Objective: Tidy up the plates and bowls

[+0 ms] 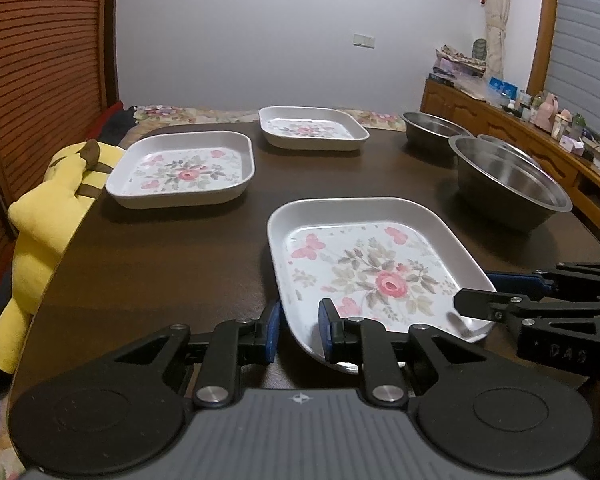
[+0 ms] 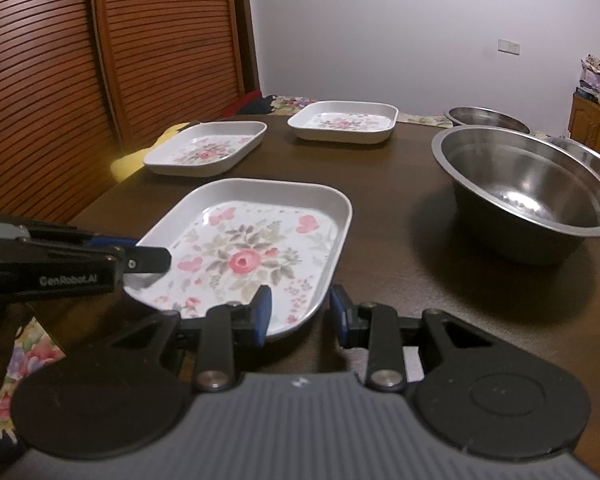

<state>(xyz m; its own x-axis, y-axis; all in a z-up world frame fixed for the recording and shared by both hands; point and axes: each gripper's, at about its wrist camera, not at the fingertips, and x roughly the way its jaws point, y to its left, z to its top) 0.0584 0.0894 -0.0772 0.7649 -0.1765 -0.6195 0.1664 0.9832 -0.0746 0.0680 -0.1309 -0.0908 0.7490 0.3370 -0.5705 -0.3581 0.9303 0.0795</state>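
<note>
Beyond the held plate (image 1: pixel 364 264), two plates (image 1: pixel 184 168) and steel bowls (image 1: pixel 508 180) stand.

Pale wall (image 1: pixel 280 32), slatted wooden doors (image 2: pixel 80 60), cluttered wooden sideboard (image 1: pixel 512 120).

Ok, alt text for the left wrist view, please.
Both grippers' jaws straddle the near rim of a floral plate on a dark table. Two more floral plates sit beyond; steel bowls stand right.
</note>
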